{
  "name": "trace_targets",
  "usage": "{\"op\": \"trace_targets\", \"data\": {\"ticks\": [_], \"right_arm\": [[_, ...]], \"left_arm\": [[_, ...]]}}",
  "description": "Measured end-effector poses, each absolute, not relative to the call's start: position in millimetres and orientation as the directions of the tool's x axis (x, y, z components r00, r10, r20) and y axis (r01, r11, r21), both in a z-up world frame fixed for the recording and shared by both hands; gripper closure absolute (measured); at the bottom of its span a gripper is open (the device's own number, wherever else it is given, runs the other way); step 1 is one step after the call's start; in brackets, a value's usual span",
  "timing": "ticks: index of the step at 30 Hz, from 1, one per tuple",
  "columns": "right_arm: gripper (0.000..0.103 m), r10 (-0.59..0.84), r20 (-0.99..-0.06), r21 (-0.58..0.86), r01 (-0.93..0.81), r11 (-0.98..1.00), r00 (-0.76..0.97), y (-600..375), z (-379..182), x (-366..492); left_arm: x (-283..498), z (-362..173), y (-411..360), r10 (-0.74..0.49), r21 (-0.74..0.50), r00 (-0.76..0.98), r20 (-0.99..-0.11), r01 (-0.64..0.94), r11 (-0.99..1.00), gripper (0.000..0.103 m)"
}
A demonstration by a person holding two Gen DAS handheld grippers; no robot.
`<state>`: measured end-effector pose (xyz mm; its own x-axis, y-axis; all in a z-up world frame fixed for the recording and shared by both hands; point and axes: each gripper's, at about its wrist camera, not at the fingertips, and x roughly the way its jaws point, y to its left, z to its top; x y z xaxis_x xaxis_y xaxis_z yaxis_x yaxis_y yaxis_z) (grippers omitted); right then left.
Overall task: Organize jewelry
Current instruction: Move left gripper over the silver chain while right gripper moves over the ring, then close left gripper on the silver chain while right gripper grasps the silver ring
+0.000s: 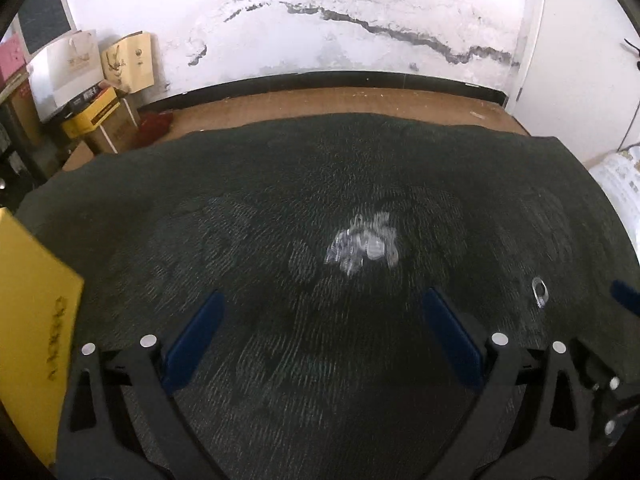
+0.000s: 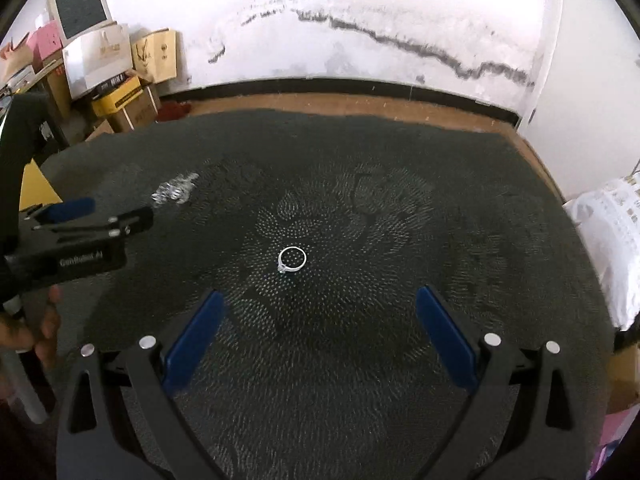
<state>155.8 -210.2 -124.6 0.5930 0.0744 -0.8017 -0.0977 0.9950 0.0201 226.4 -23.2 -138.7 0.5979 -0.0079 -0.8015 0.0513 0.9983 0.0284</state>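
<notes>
Now the risk is plain: that ring [image 2: 292,259] lies flat on the dark textured cloth [image 2: 480,208], just above the centre of the right wrist frame, and a thin band lying flat gives two broad blue fingers very little to bite on. Come down off-centre and I'd judge the ring skids or flips across the weave rather than lifting; press too deep and the fingertips could drag the cloth itself, shifting everything on it.

Over on the other side, the heap of small silvery jewelry [image 1: 362,242] sits right of centre in the left wrist frame, blurred, so I cannot tell the pieces apart. A grab there could well bring up several tangled pieces at once, or scatter them.

Right gripper [image 2: 320,298]: spread wide, nothing between the fingers, touching nothing, the ring ahead of the tips and roughly centred in the gap. Left gripper [image 1: 322,298]: also released wide and empty, the heap ahead of it and nearer its right-hand finger. In the right wrist view the left gripper shows at mid-left, its tips near the heap. A yellow box [image 1: 32,320] sits at the lower left edge of the left wrist frame.
</notes>
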Motion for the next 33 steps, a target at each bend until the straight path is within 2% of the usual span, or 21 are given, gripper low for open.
{"op": "trace_targets", "data": {"ticks": [5, 14, 15, 17, 19, 24, 25, 26, 27, 28, 29, 31, 33], "right_arm": [[0.010, 0.066, -0.820, 0.020, -0.087, 0.996, 0.569, -206, -143, 172], [0.010, 0.047, -0.809, 0.001, -0.078, 0.997, 0.585, -200, -151, 182], [0.012, 0.052, -0.807, 0.005, -0.080, 0.997, 0.588, -199, -151, 182], [0.029, 0.065, -0.801, 0.009, -0.097, 0.995, 0.596, -196, -148, 181], [0.037, 0.075, -0.799, 0.010, -0.110, 0.994, 0.597, -192, -147, 180], [0.045, 0.090, -0.793, 0.018, -0.125, 0.992, 0.603, -190, -145, 179], [0.052, 0.096, -0.791, 0.020, -0.131, 0.991, 0.604, -189, -144, 178], [0.068, 0.099, -0.788, 0.022, -0.133, 0.991, 0.607, -189, -143, 177], [0.070, 0.104, -0.789, 0.030, -0.131, 0.991, 0.606, -189, -143, 178], [0.074, 0.096, -0.788, 0.024, -0.126, 0.992, 0.608, -190, -143, 177], [0.083, 0.106, -0.788, 0.032, -0.132, 0.991, 0.607, -191, -143, 178], [0.083, 0.096, -0.784, 0.013, -0.137, 0.990, 0.613, -188, -143, 175], [0.083, 0.084, -0.780, -0.006, -0.142, 0.990, 0.620, -187, -143, 175]], "left_arm": [[253, -160, -25, 0.004, 0.026, 0.577, -0.817, 0.029, 0.999, 0.006], [264, -162, -34, 0.014, 0.041, 0.591, -0.806, 0.033, 0.999, 0.007], [263, -162, -35, 0.009, 0.039, 0.594, -0.804, 0.038, 0.999, 0.009], [258, -159, -40, -0.002, 0.044, 0.606, -0.796, 0.061, 0.997, 0.023], [254, -157, -48, -0.010, 0.051, 0.615, -0.788, 0.082, 0.995, 0.036], [249, -156, -58, -0.021, 0.061, 0.623, -0.782, 0.111, 0.992, 0.054], [249, -155, -59, -0.027, 0.060, 0.622, -0.782, 0.118, 0.991, 0.059], [249, -155, -60, -0.031, 0.058, 0.622, -0.783, 0.123, 0.991, 0.062], [249, -154, -62, -0.026, 0.065, 0.622, -0.782, 0.124, 0.990, 0.073], [249, -154, -63, -0.023, 0.070, 0.622, -0.783, 0.124, 0.990, 0.078], [248, -154, -64, -0.021, 0.072, 0.621, -0.783, 0.125, 0.989, 0.078], [248, -153, -64, -0.014, 0.080, 0.620, -0.784, 0.123, 0.989, 0.086], [247, -153, -64, -0.014, 0.081, 0.620, -0.784, 0.124, 0.989, 0.086]]}}
